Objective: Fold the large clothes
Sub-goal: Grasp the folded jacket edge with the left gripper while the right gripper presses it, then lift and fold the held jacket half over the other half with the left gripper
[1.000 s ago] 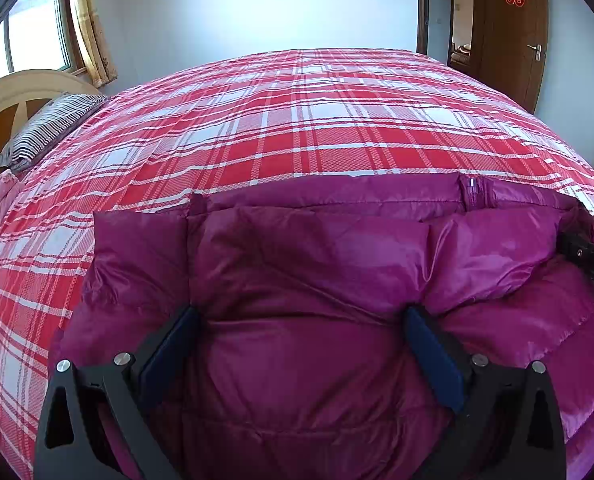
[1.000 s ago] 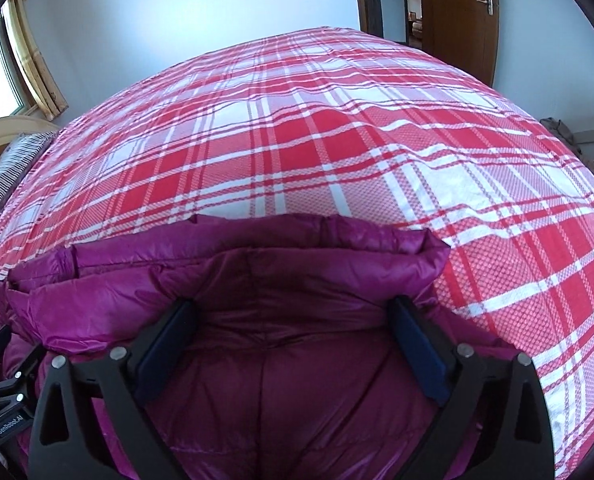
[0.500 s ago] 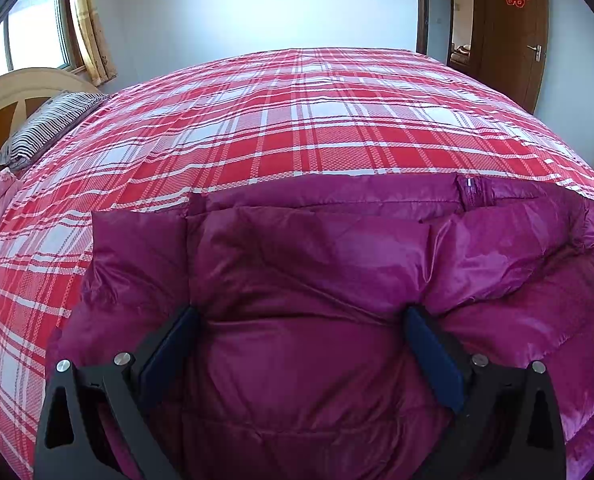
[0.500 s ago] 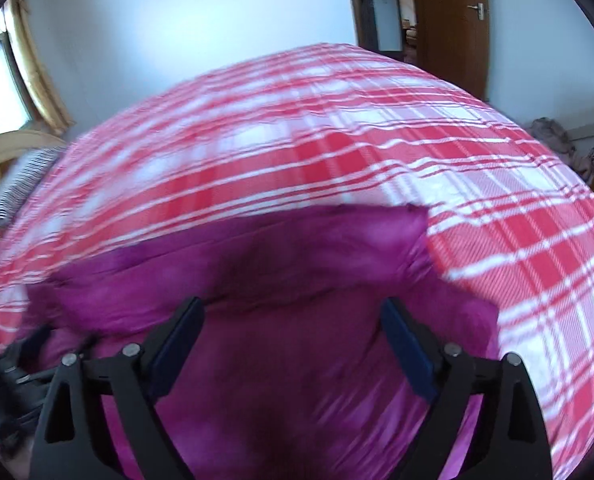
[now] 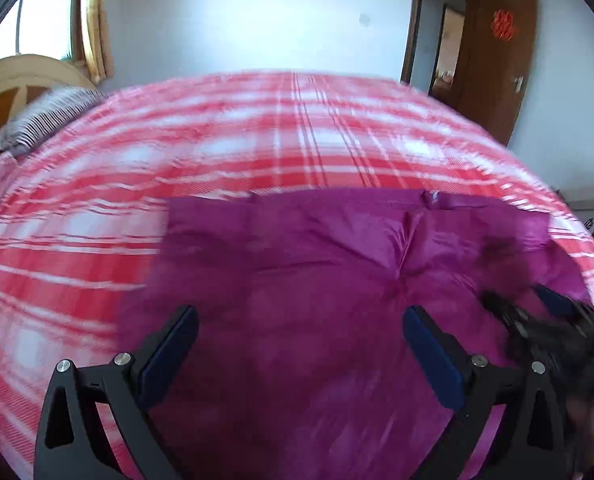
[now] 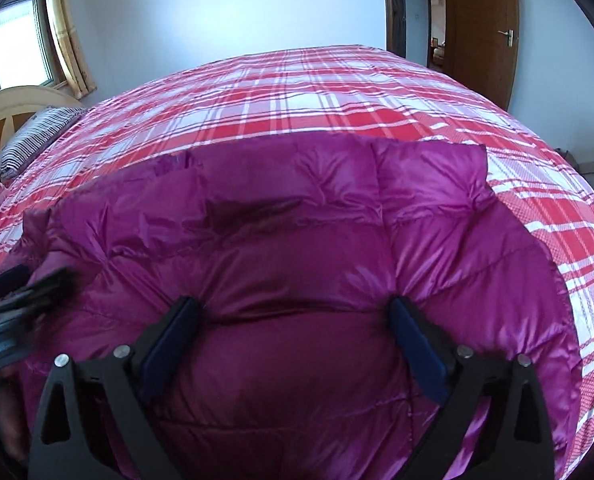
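A puffy magenta down jacket [image 5: 337, 264] lies on a red and white plaid bed; it also fills the lower part of the right wrist view [image 6: 297, 240]. My left gripper [image 5: 299, 340] is open, its jaws wide apart above the jacket, holding nothing. My right gripper [image 6: 295, 332] is open too, just above the jacket's quilted surface. The right gripper shows blurred at the right edge of the left wrist view [image 5: 545, 320]. The left gripper shows at the left edge of the right wrist view [image 6: 13, 292].
The plaid bedspread [image 6: 337, 92] stretches far beyond the jacket. A striped pillow [image 6: 33, 136] and wooden headboard [image 6: 13, 100] are at the left. A window with curtains [image 6: 21, 40] is at upper left. A brown door [image 6: 481, 20] stands at the right.
Both grippers have pulled back and lifted off the jacket, so more of it shows, lying flatter. The left view is now motion-blurred. The jaws stayed open throughout.
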Motion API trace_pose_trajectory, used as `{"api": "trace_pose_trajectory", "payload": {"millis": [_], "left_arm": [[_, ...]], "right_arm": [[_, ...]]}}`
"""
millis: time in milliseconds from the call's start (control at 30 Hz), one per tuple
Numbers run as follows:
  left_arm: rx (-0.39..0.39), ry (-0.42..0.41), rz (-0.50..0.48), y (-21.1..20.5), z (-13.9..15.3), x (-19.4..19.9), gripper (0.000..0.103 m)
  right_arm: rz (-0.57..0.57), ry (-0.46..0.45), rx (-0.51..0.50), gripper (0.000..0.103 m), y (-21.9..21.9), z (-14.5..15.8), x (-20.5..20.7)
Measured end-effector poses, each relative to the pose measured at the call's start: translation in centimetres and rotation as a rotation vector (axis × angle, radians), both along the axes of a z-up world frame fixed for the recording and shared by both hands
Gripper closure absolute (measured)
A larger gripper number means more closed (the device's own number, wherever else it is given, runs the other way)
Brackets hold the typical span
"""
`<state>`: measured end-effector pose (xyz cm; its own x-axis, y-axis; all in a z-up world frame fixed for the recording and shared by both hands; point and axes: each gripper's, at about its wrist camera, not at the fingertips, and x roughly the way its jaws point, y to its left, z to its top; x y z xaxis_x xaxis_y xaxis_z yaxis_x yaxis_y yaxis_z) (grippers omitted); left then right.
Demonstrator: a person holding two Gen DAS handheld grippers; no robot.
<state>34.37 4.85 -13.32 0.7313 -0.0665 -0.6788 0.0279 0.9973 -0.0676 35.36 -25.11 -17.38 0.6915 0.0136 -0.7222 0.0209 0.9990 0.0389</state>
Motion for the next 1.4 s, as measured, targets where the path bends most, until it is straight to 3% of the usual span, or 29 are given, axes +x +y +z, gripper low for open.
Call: {"api": "trace_pose_trajectory", "payload": {"millis": [100,233,400,467,533,567,633,667,767,800,933,1067,1167,1300,1400], "left_arm": [[-0.011,-0.016,0.044,4.4,0.4,-3.6,0.001],[-0.205,0.083,0.071,9.8,-2.0,-5.9,0.001],[-0.419,0.104,0.089,11.9,-4.9,-6.5,0.001],[-0.413,0.074,0.09,11.3,-5.2,-6.8,0.003],[-0.41,0.076,0.056,10.7,-5.3,-6.8,0.031],[-0.442,0.097,0.018,10.2,-5.5,-6.6,0.054],[-0.468,0.096,-0.008,9.6,-5.4,-6.5,0.064],[-0.462,0.09,-0.027,9.3,-5.2,-6.5,0.075],[-0.503,0.075,-0.051,9.2,-3.5,-7.0,0.085],[-0.546,0.042,-0.067,9.2,-2.0,-7.5,0.085],[-0.579,-0.048,-0.162,6.8,4.1,-8.5,0.085],[-0.531,-0.092,-0.284,0.9,9.0,-8.3,0.085],[-0.448,-0.13,-0.379,-4.9,11.0,-7.9,0.085],[-0.359,-0.16,-0.449,-10.7,9.7,-6.8,0.085],[-0.265,-0.193,-0.491,-14.5,7.3,-6.5,0.084]], "right_arm": [[0.001,-0.004,0.0,0.003,0.0,0.0,-0.1],[0.018,-0.017,0.012,0.005,0.0,0.8,-0.9],[0.118,-0.057,0.095,0.003,1.7,3.4,-6.4],[0.18,-0.052,0.048,0.003,3.2,3.2,-8.4],[0.2,-0.027,-0.024,0.004,4.2,2.0,-9.2],[0.203,-0.006,-0.053,0.005,4.3,1.1,-9.3],[0.199,0.017,-0.07,0.0,4.4,-0.4,-8.9],[0.197,0.019,-0.085,0.0,4.5,-0.7,-8.7],[0.193,0.032,-0.098,0.0,4.8,-0.9,-8.2],[0.195,0.031,-0.095,0.0,4.8,-0.9,-8.2],[0.22,-0.003,-0.062,0.0,4.0,-1.0,-9.0],[0.242,-0.002,-0.012,0.0,3.0,-0.6,-8.9],[0.259,0.012,0.054,0.002,1.2,0.4,-9.4],[0.222,-0.051,0.167,0.002,-4.6,3.5,-11.7],[0.12,-0.123,0.277,0.002,-10.7,5.8,-12.7]]}}
